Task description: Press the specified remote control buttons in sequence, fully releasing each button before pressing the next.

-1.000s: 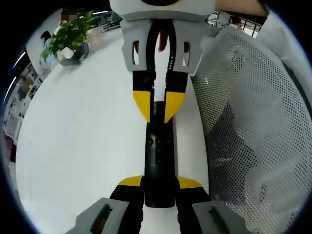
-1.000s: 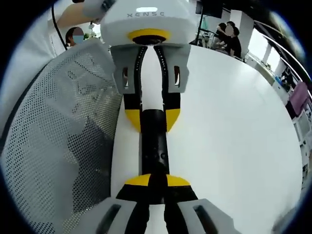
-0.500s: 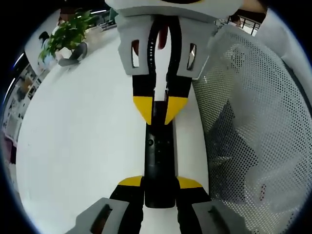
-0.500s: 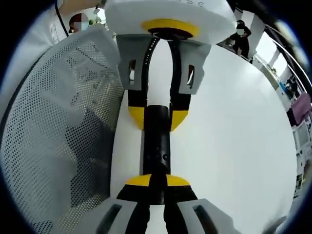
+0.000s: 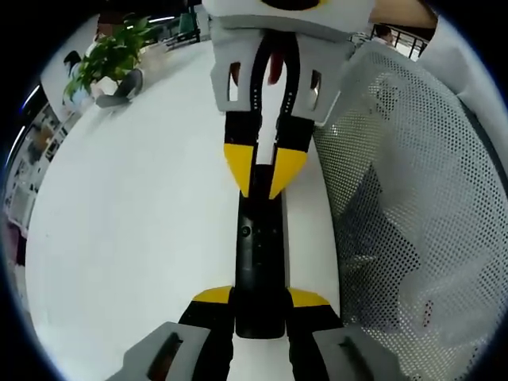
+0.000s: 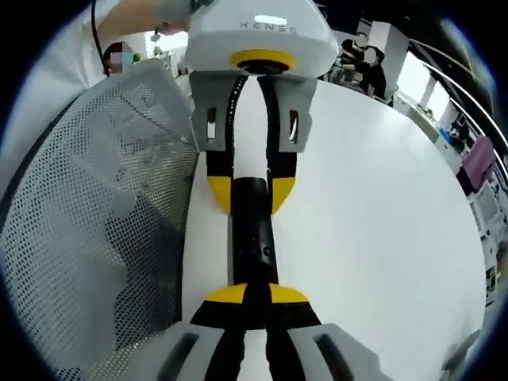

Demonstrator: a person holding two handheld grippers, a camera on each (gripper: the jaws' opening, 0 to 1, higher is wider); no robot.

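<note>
We see a broad white worktop [image 5: 135,222] carrying everything, with a white perforated mesh sheet [image 5: 413,206] lying along one side of it. Lengthwise between the two tools lies the slim black remote control [image 5: 259,266], flat on the worktop just beside the mesh. Our left hand-held gripper [image 5: 259,300] pinches one end of the remote between its yellow-tipped jaws. Our right hand-held gripper [image 6: 248,295] has its jaws pressed nearly together over the opposite end of the remote, tips touching its top face. A potted green plant [image 5: 107,59] stands far back on the worktop in the left gripper view.
</note>
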